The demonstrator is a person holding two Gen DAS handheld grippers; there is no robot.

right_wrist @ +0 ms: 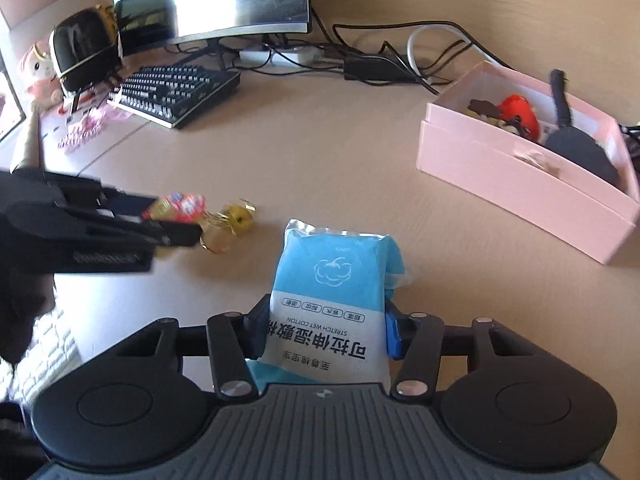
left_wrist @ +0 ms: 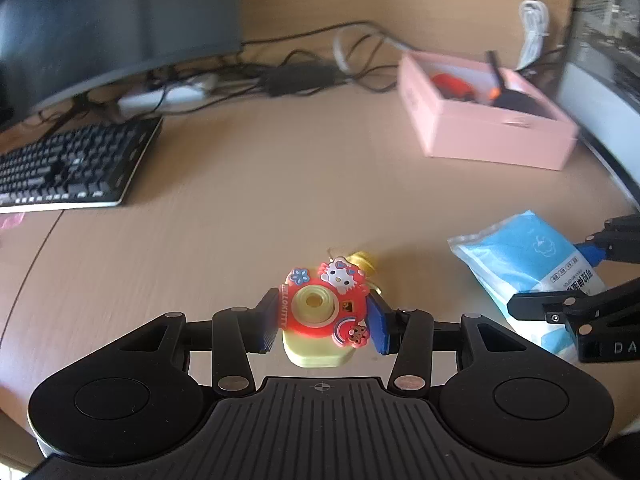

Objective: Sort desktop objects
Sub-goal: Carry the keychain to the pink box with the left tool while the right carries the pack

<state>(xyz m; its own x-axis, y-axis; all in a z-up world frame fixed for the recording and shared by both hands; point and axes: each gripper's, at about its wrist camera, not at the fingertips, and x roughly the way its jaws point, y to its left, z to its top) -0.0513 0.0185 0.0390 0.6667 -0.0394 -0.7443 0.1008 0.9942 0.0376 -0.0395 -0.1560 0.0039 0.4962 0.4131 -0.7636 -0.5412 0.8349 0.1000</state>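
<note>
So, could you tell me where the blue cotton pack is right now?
The blue cotton pack sits between the right gripper pads, on the desk before the pink box.

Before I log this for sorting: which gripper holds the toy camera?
The left gripper: its pads clamp the red cartoon toy camera. The right gripper has the blue cotton pack between its pads instead.

Left gripper [left_wrist: 322,322]: we see a matte black body — a ribbed centre plate with a small crosshair mark at 12 o'clock.
Side housings: two round black discs, at 9 and 3 o'clock.
Linkages: black bars with silver rivets.
Pads [left_wrist: 378,326]: ridged, blue.
Right gripper [right_wrist: 326,330]: the same build — white letters "DA" on its side.
</note>
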